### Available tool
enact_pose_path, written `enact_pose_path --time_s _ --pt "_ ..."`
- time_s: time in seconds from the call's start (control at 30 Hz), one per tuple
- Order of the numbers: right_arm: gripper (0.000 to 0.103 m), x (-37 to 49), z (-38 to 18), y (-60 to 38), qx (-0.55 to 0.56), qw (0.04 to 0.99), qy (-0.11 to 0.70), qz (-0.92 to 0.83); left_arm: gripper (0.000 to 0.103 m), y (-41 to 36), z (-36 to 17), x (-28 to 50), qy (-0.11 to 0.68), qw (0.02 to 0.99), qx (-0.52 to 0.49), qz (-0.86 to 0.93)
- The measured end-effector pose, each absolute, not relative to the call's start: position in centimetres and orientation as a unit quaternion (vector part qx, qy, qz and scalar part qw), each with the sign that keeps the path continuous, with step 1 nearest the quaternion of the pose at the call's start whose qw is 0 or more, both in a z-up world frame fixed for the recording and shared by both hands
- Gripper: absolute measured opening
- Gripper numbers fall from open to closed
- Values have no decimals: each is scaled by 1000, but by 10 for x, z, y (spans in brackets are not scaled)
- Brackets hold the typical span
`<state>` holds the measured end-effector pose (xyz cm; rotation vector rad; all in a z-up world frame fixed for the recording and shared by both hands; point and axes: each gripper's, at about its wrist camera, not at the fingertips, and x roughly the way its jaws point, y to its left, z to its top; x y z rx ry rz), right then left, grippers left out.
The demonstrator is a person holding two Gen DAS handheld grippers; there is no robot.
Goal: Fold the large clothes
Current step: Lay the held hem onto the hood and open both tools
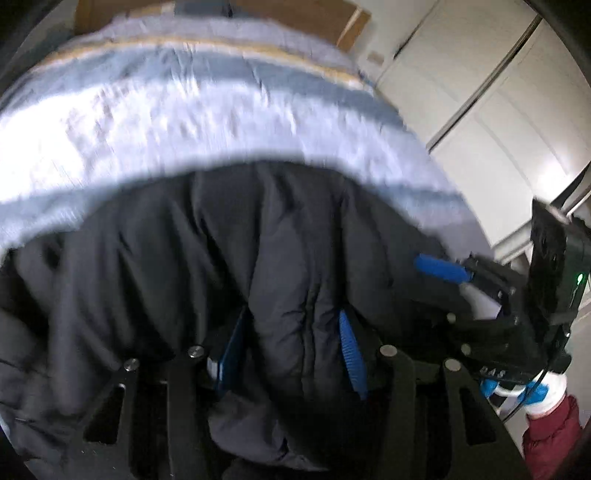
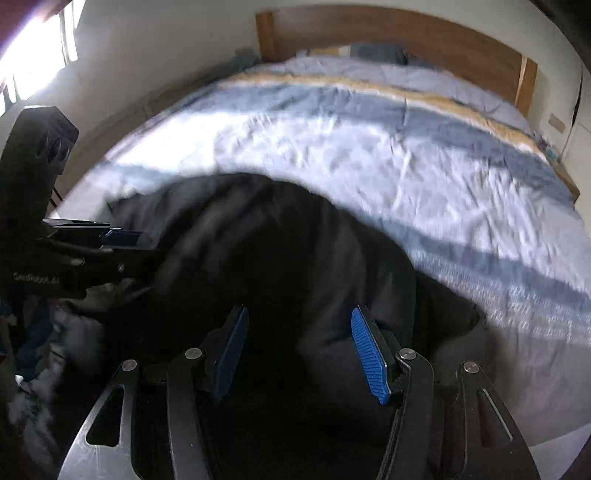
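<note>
Left gripper: fingers clenched on black jacket.
Right gripper: grip unclear; jacket between fingers.
Left view only: maroon sleeve.
Right view only: headboard, bed.

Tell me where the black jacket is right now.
The black jacket lies bunched on the near edge of the striped bedspread, filling the lower middle of both wrist views.

Probably a home bedroom: striped duvet, wooden headboard, wardrobe doors.
</note>
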<state>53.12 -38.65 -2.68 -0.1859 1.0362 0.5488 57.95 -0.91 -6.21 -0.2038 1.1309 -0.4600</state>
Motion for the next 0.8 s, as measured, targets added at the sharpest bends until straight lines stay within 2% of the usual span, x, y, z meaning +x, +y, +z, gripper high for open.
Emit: enact_pose_path --time_s 0.1,0.23,0.43,0.6,0.8 --pt "58 527 -58 -392 -102 820 503 253 47 -13 -92 576 546 805 -101 -212" --pt "58 528 -80 -397 -89 818 513 246 47 -15 -102 576 557 800 -98 -200" --pt "58 519 -49 -395 -97 823 501 251 47 -5 -59 557 525 826 -48 -201" --pt "58 503 -9 -383 -88 833 468 282 48 33 -34 549 496 847 -58 -182" --pt "58 501 -21 -356 -88 823 477 296 48 36 -65 556 523 831 -67 -177"
